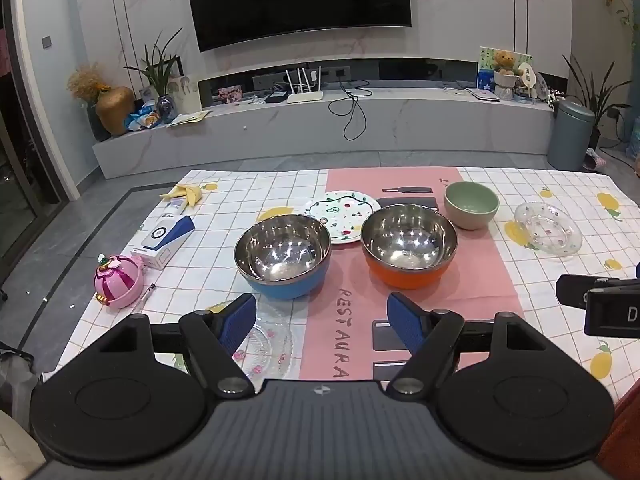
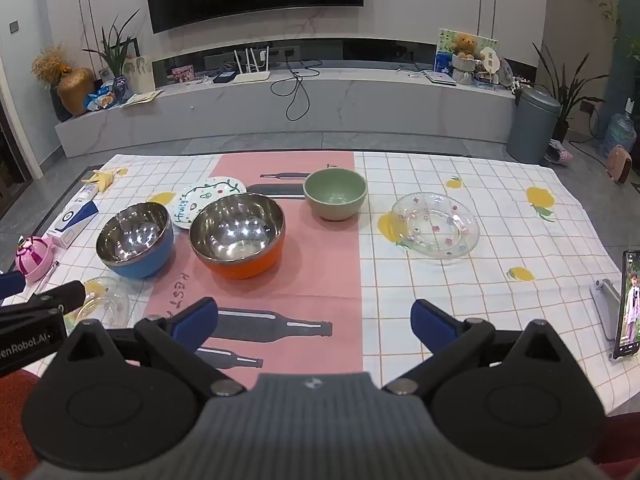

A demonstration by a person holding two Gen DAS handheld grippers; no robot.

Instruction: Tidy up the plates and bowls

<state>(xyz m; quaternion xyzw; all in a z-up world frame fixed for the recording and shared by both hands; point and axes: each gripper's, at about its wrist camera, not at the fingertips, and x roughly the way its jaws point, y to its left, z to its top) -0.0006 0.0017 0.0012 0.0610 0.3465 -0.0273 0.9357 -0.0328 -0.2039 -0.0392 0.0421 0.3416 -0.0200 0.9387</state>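
Note:
A blue steel bowl (image 1: 284, 260) (image 2: 135, 240) and an orange steel bowl (image 1: 409, 246) (image 2: 237, 236) stand side by side mid-table. A green ceramic bowl (image 1: 471, 204) (image 2: 335, 194) stands behind the orange one. A white painted plate (image 1: 342, 216) (image 2: 208, 196) lies behind the steel bowls. One clear glass plate (image 1: 548, 229) (image 2: 435, 229) lies at the right. Another clear glass plate (image 1: 266, 342) (image 2: 104, 306) lies near the front, partly under my left finger. My left gripper (image 1: 322, 320) is open and empty, above the front of the table. My right gripper (image 2: 314, 320) is open and empty.
A pink round toy (image 1: 118, 280), a pen (image 1: 145, 294), a blue-white box (image 1: 164, 240) and a banana peel (image 1: 186, 193) lie at the table's left. A phone on a stand (image 2: 628, 304) stands at the right edge. The checked tablecloth (image 2: 500, 300) covers the table.

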